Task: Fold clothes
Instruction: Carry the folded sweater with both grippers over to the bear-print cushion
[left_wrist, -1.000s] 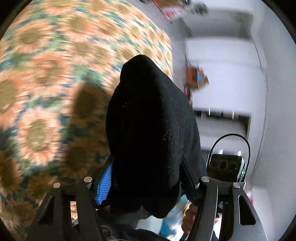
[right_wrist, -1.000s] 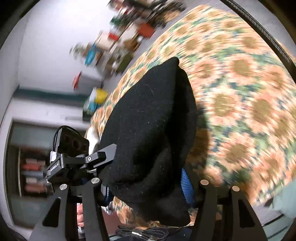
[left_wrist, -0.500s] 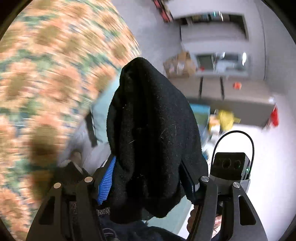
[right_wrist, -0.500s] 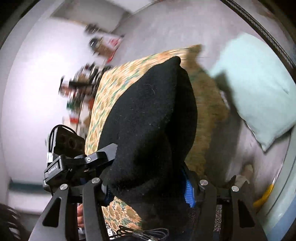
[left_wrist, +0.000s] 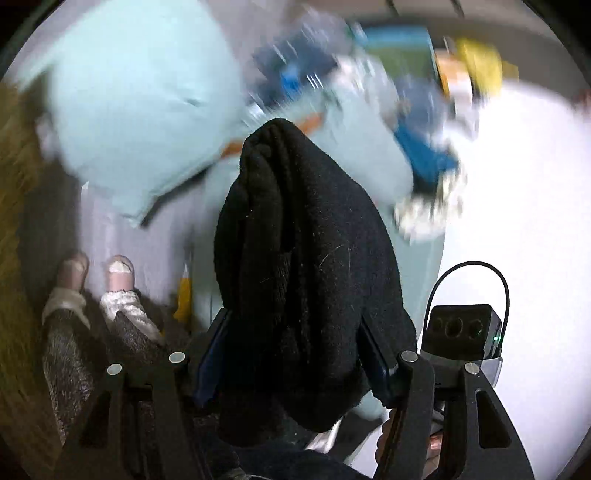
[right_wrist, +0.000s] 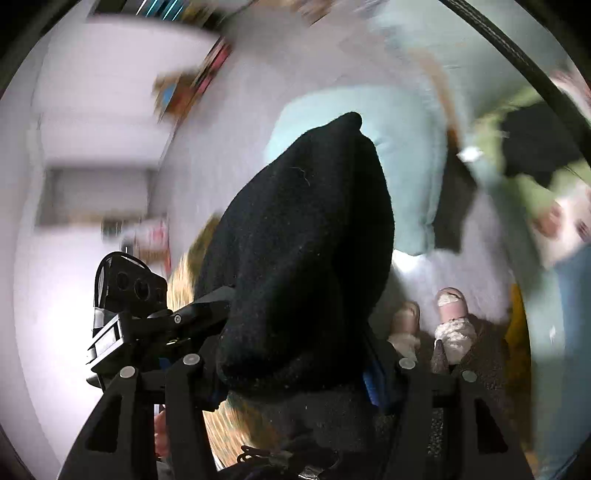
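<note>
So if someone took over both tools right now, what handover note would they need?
Left tool: shut on a bunched black garment that fills the space between its fingers.
Right tool: shut on black garment too; whether it is the same piece cannot be told.
Both views are blurred; pale blue pillows and the person's slippered feet show beyond.
Done: garment picked up, bunched rather than flat.
Left: lay it flat, fold it.
</note>
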